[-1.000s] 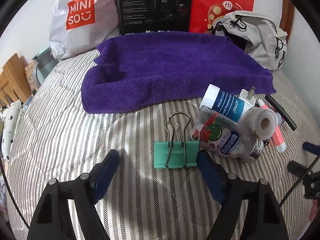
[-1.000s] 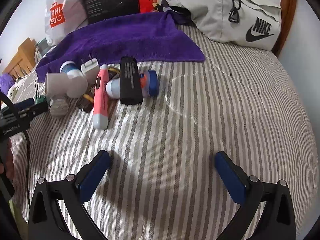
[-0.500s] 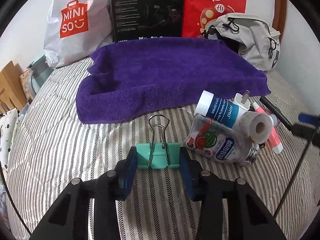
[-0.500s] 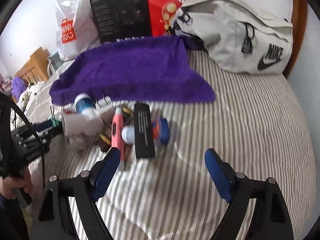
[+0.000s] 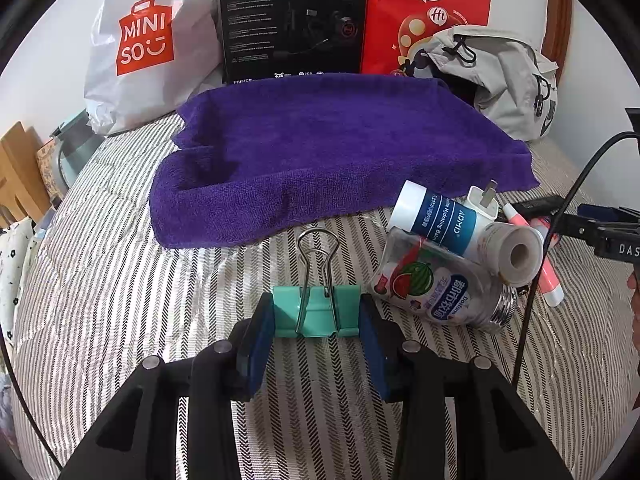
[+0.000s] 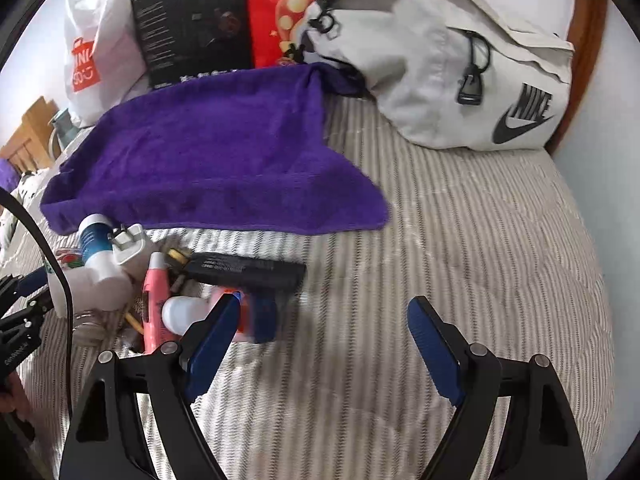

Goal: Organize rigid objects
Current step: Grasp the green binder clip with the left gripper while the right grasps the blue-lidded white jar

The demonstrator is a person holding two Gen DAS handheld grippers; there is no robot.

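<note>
The left gripper (image 5: 316, 322) is clamped on the mint-green binder clip (image 5: 316, 310), one blue pad pressed against each side of its body. The clip sits low over the striped bedspread (image 5: 120, 280) with its wire handles (image 5: 318, 256) pointing away from the camera toward the purple towel (image 5: 320, 152); whether it touches the cover I cannot tell. The tool points level along the bed, straight at the towel.

Just right of the clip lies a heap of small things: a clear watermelon-label bottle (image 5: 436, 292), a blue-and-white tube (image 5: 444, 216) resting across it, a white plug adapter (image 5: 482, 204) and a pink marker (image 5: 548, 280).

The right gripper (image 6: 324, 336) is spread wide and holds nothing. It is tipped down toward the bedspread (image 6: 460, 240), with bare cover between its fingers. Its left finger (image 6: 212, 336) overlaps a white bottle with a blue cap (image 6: 224, 314), which is blurred, so contact is uncertain. A black remote-like bar (image 6: 248, 270) lies just beyond, near the towel's (image 6: 208, 152) front edge. A grey Nike backpack (image 6: 440, 60) rests at the far side of the bed.
</note>
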